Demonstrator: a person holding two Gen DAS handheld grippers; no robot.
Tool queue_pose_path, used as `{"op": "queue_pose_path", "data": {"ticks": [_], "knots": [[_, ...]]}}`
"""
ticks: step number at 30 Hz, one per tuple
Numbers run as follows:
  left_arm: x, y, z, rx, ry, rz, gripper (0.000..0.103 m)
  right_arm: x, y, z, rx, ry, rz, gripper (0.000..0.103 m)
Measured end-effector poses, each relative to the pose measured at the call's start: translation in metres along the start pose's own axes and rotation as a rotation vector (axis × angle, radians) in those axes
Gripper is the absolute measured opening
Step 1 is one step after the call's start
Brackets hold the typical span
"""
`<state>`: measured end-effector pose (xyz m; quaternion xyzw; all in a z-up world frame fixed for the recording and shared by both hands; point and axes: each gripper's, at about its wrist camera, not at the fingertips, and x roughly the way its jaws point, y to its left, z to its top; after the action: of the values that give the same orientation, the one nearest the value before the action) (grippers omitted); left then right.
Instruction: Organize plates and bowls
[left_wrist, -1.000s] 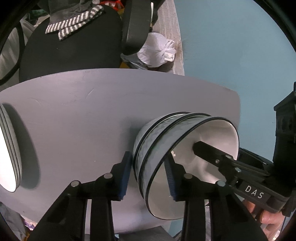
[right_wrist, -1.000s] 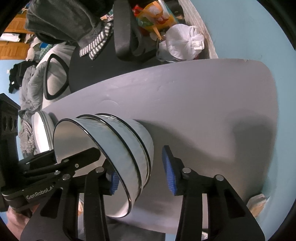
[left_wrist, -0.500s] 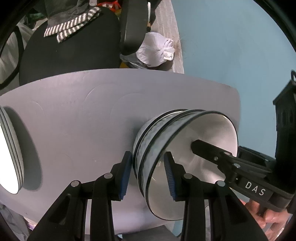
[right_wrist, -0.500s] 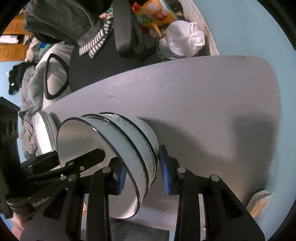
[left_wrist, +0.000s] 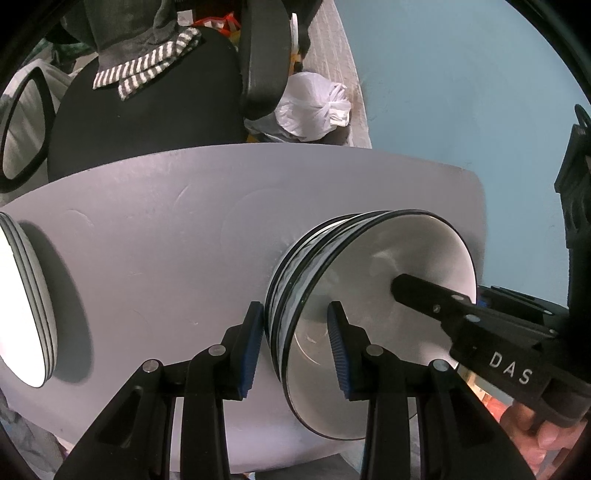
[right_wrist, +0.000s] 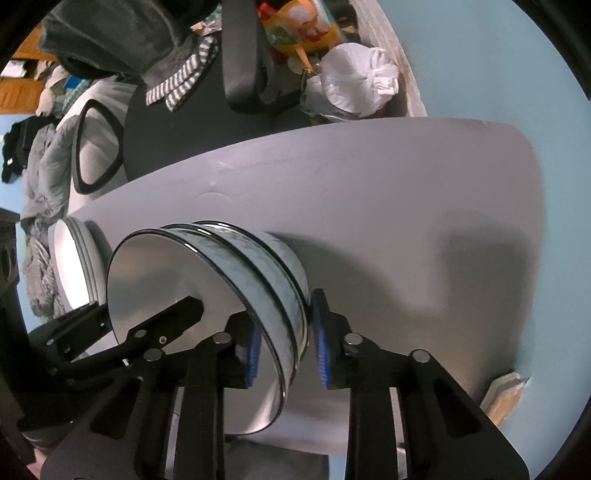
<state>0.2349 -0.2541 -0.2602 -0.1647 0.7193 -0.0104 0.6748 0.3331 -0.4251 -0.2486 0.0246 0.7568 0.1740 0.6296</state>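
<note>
Bowls: nested stack, looks like three, sitting on the grey table toward its right side. Plates stacked well apart at the left edge.

Left claw straddles the near-left wall of the stack: one pad outside against the wall, one inside the top bowl. Looks clamped on the rims, though I can't confirm the inner pad is touching.

Right claw is on the opposite wall, same straddle, jaws closing now with the bowl wall between them. Outer pad looks at or near the wall; inner contact not clear.

Why two claws: my read is a stack this tall is heavy and would tip or shear apart from a one-sided pinch. Opposite-side grips keep it level and the rims nested. Both claws point steeply down, which suits hooking over the rim.

Stage: grip being secured, stack not yet lifted. Plates look already sorted.

Risk: glazed walls are slick, and pinching several rims at once could let a lower bowl drop.
</note>
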Motion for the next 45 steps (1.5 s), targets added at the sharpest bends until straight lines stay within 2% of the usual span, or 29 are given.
{"op": "queue_pose_path", "data": {"ticks": [8, 25, 34, 45], "knots": [[0.0, -0.003, 0.0, 0.014, 0.014, 0.038, 0.034, -0.001, 0.002, -0.003, 0.023, -0.002, -0.027, 0.018], [-0.019, 0.017, -0.011, -0.013, -0.014, 0.05, 0.033, -0.004, 0.029, -0.008, -0.007, -0.011, -0.042, 0.018], [-0.046, 0.043, -0.018, -0.054, -0.059, 0.043, 0.033, -0.009, 0.068, -0.012, -0.068, -0.023, -0.058, 0.018], [-0.089, 0.109, -0.027, -0.137, -0.127, 0.029, 0.033, -0.012, 0.141, -0.01, -0.169, -0.046, -0.085, 0.018]]}}
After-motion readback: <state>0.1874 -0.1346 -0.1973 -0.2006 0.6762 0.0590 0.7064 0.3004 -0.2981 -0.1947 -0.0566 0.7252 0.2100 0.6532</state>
